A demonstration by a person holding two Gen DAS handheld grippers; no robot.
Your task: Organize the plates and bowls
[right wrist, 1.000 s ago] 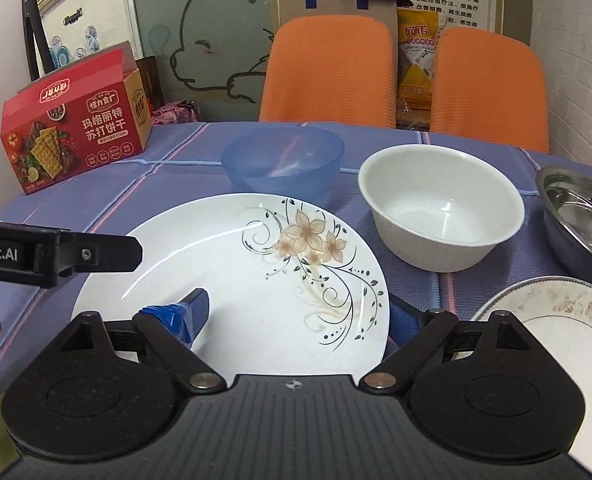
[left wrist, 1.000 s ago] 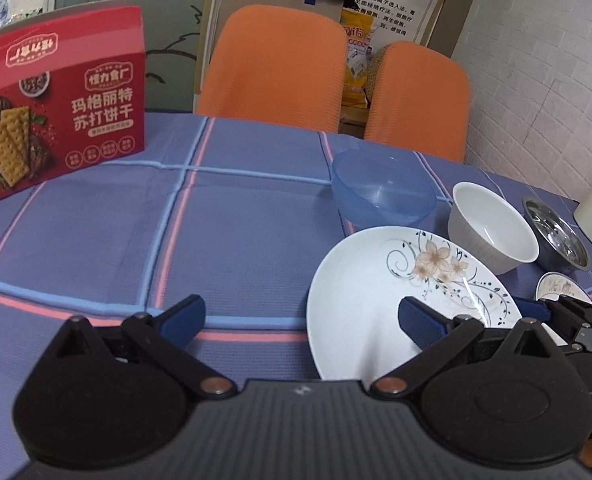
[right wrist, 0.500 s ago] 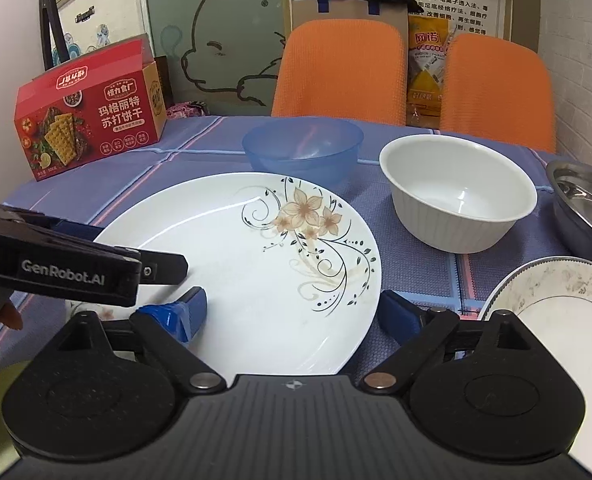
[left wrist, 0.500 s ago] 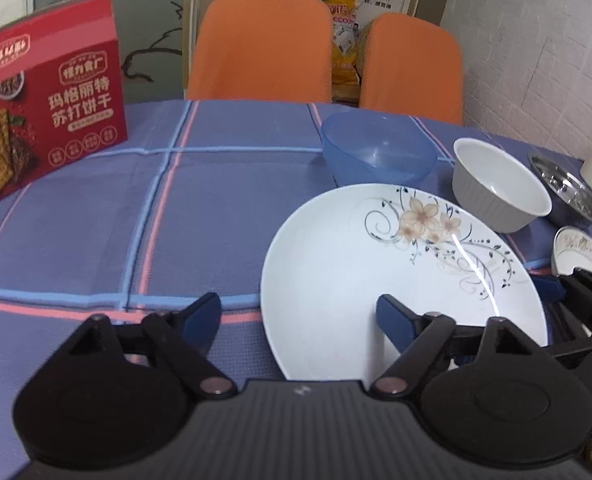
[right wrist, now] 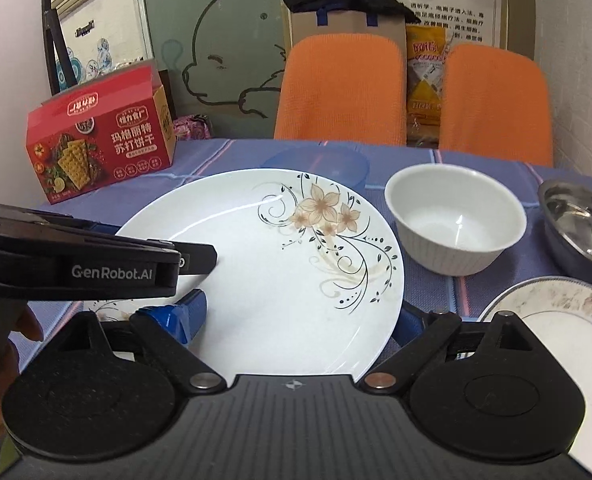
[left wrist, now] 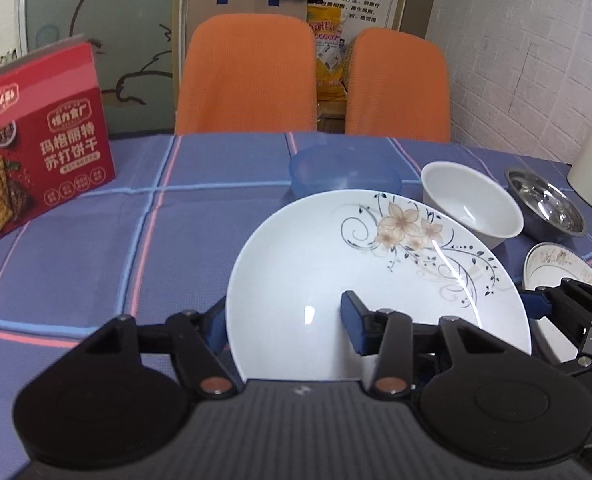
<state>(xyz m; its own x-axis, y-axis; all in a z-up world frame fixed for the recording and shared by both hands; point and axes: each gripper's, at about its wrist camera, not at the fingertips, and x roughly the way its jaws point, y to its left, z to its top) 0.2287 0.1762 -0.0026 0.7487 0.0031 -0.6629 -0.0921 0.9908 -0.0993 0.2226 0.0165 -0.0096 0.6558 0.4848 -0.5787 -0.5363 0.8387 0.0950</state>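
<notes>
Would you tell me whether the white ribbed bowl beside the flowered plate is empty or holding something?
Empty. The white ribbed bowl stands upright on the tablecloth, and its bare, clean inside shows in both views, right of the flowered plate.

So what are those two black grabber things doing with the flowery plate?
A person holds both. The left gripper and right gripper have their jaws straddling opposite edges of the big white flower-patterned plate, apparently lifting it together. The white ceramic bowl, blue plastic bowl and steel bowl sit behind, untouched.
</notes>
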